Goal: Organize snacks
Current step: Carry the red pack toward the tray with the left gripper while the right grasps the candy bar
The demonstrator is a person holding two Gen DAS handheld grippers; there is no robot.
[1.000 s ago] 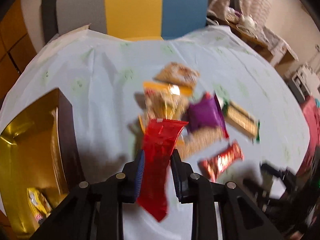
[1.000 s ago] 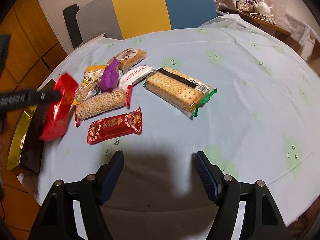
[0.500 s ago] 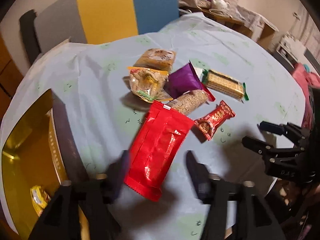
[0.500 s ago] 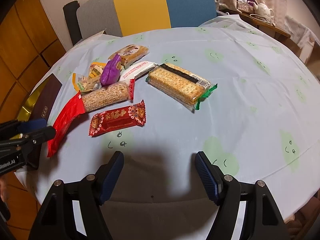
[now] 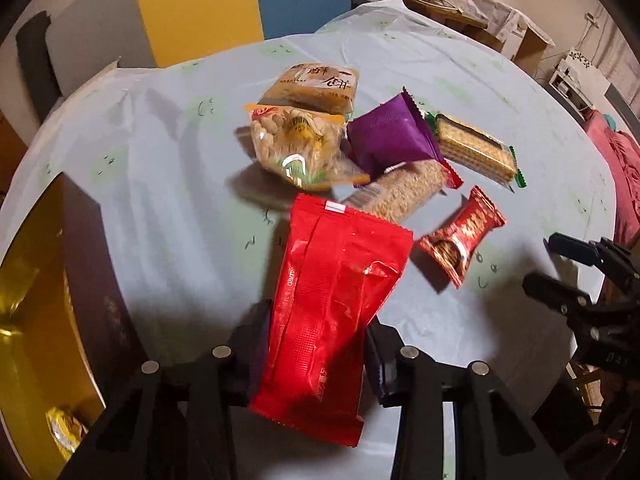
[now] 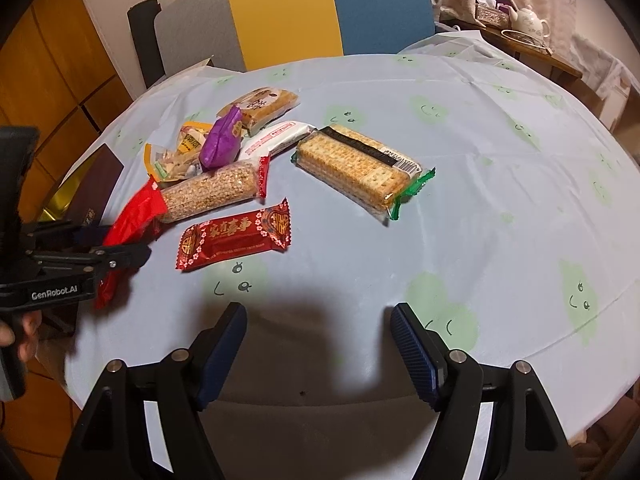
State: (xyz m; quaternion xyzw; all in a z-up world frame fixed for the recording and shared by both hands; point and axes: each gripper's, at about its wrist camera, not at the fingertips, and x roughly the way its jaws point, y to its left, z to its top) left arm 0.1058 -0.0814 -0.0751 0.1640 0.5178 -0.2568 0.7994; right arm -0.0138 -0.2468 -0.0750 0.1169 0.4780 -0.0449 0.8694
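Note:
A large red packet (image 5: 332,312) lies flat on the blue-clothed table (image 6: 480,200). Its far end rests against a sesame bar (image 6: 208,196). My left gripper (image 5: 316,328) is closing across the packet's width, with the pads at its long edges. The right wrist view shows this from the side, with the left gripper (image 6: 120,242) around the red packet (image 6: 134,216). My right gripper (image 6: 318,320) hangs open over bare cloth, holding nothing. A gold-lined box (image 5: 36,300) at the left holds a gold-wrapped snack (image 5: 64,432).
Loose on the cloth lie a small red packet (image 6: 236,236), a cracker pack (image 6: 356,168), a purple pouch (image 5: 392,140), a nut bag (image 5: 296,148), a brown cake pack (image 5: 320,88) and a white pack (image 6: 280,136). A grey, yellow and blue chair (image 6: 280,12) stands behind.
The left gripper held the red packet edge-on, then opened and the packet dropped flat onto the table. Now it has sunk and its jaws have closed in across the packet. The right gripper stayed still.

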